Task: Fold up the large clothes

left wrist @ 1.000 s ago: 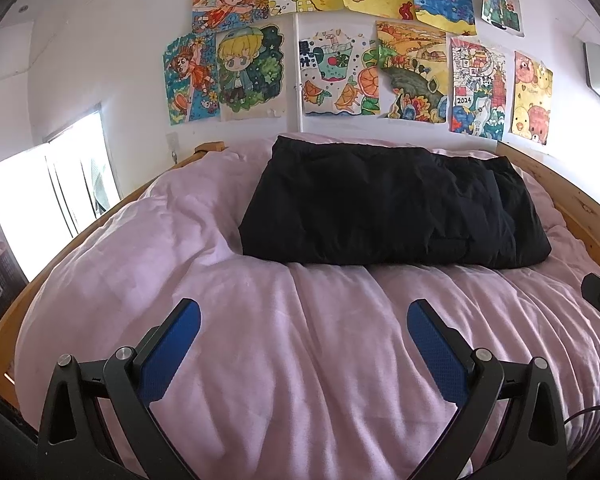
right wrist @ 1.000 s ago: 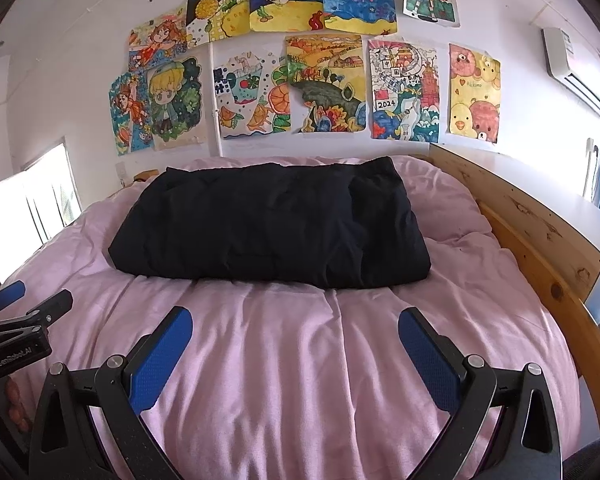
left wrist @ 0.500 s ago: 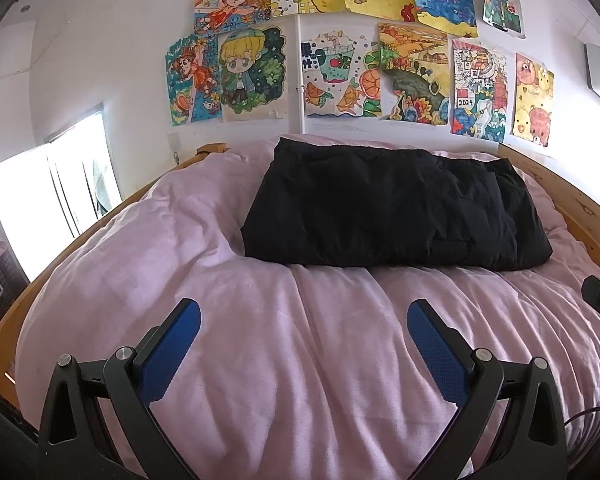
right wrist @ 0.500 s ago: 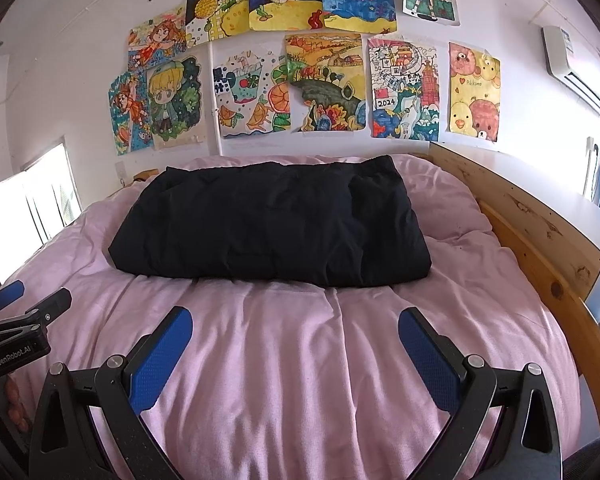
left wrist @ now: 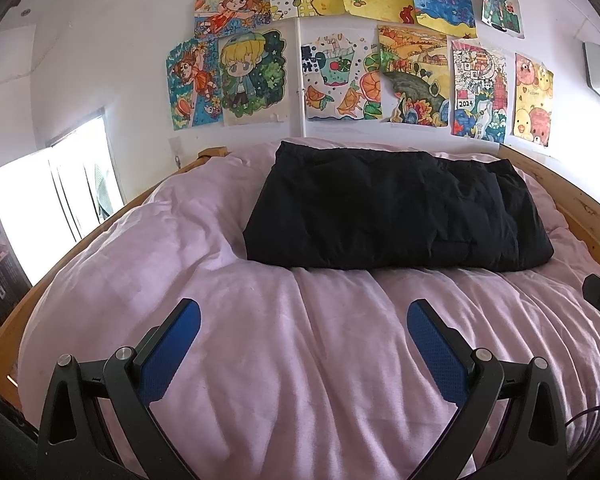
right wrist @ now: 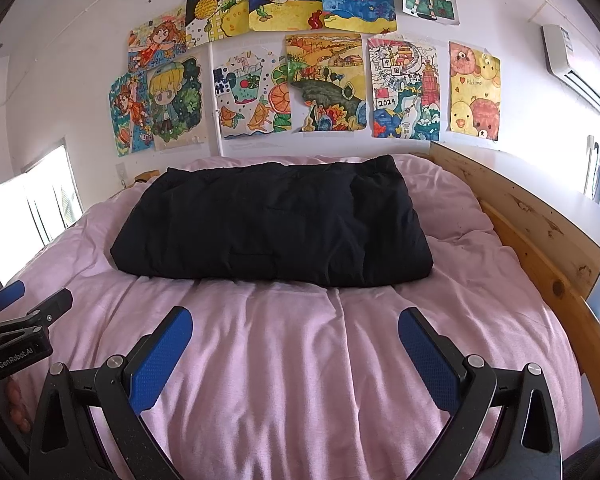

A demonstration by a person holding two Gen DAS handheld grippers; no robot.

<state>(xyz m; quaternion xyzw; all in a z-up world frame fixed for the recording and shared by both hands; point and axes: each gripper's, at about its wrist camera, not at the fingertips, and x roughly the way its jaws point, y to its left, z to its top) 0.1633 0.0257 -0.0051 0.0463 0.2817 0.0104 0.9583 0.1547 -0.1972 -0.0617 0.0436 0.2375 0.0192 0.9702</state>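
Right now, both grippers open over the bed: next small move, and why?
Probably none beyond easing both back. The black garment already lies as a compact folded block on the pink duvet. The left gripper and right gripper hover short of it, jaws wide and empty.

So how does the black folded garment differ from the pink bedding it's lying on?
The black garment is near-black, while the pink bedding is pale pink. The garment is folded into a compact, thick rectangle; the bedding lies spread across the whole bed. The garment covers only the far part near the wall; the bedding reaches the wooden frame on both sides. Both are soft, creased fabric, and neither is touched by the left gripper or right gripper, both open.
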